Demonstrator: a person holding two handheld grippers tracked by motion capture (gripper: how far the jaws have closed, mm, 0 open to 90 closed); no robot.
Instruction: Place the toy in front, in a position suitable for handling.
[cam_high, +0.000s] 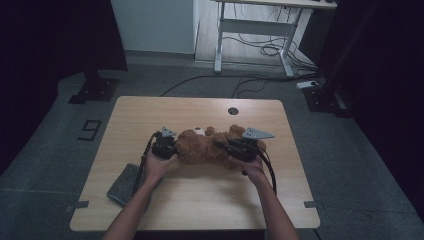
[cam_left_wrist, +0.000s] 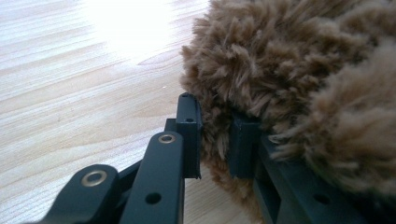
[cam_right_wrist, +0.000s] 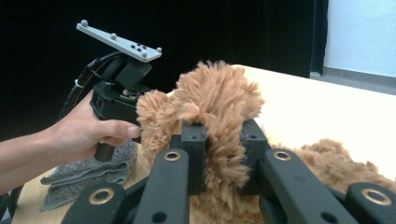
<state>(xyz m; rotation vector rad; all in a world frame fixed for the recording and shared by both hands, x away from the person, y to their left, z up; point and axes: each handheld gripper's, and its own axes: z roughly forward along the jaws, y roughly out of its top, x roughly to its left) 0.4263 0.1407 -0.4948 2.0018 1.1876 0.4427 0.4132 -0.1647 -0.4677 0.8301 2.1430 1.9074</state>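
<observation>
Brown plush bear (cam_high: 206, 146) lying mid-table (cam_high: 200, 200), just below the table's round hole (cam_high: 233, 111). Left gripper (cam_high: 172, 148), at the bear's left end, pinches a tuft of its fur between the jaws. Right gripper (cam_high: 226, 146), at the bear's right end, clamps a fur-covered limb. Folded grey cloth (cam_high: 123, 185) lies near the table's left edge, well apart from the bear.

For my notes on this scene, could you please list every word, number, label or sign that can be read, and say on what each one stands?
"9": one dark digit marked on the grey floor, left of the wooden table in the high view.
No other text can be read: the brown plush toy, the grey cloth and both hand-held grippers carry no legible label.
</observation>
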